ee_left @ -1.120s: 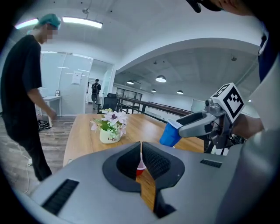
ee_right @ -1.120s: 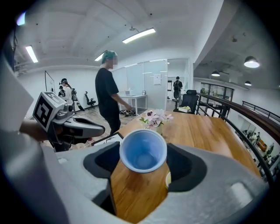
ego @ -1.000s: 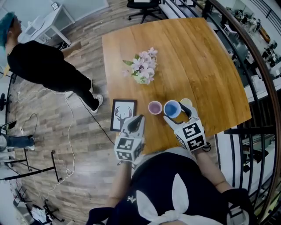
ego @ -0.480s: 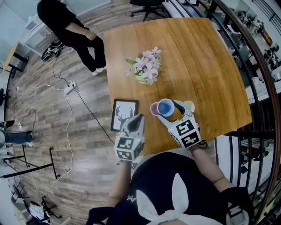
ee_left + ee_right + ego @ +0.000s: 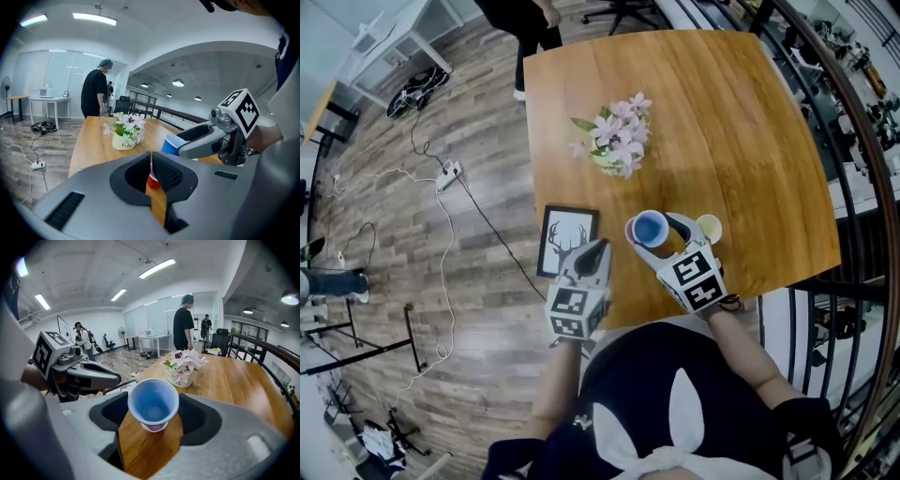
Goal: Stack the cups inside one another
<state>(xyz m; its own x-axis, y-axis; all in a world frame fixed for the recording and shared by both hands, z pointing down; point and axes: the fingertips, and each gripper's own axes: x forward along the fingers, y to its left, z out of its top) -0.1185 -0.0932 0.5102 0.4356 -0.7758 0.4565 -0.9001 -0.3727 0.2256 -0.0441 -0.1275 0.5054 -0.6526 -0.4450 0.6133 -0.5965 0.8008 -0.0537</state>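
Near the front edge of the table (image 5: 741,141), the head view shows the right tongs (image 5: 661,240) gripping a blue cup (image 5: 652,227) directly over a pink cup (image 5: 630,230), seemingly lining it up to nest. A yellow cup (image 5: 709,228) stands just right of them. Left gripper view: the left tongs (image 5: 151,161) are closed, empty, and held aside. Right gripper view: wide-spread jaws clasp the blue cup, with the pink one beneath.

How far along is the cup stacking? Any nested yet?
None looks nested yet. In hand: the right gripper holds the blue cup just above the pink cup, seemingly about to drop it in. Left to do: seat it, then add the yellow cup standing alone beside them. The left gripper is shut, empty.
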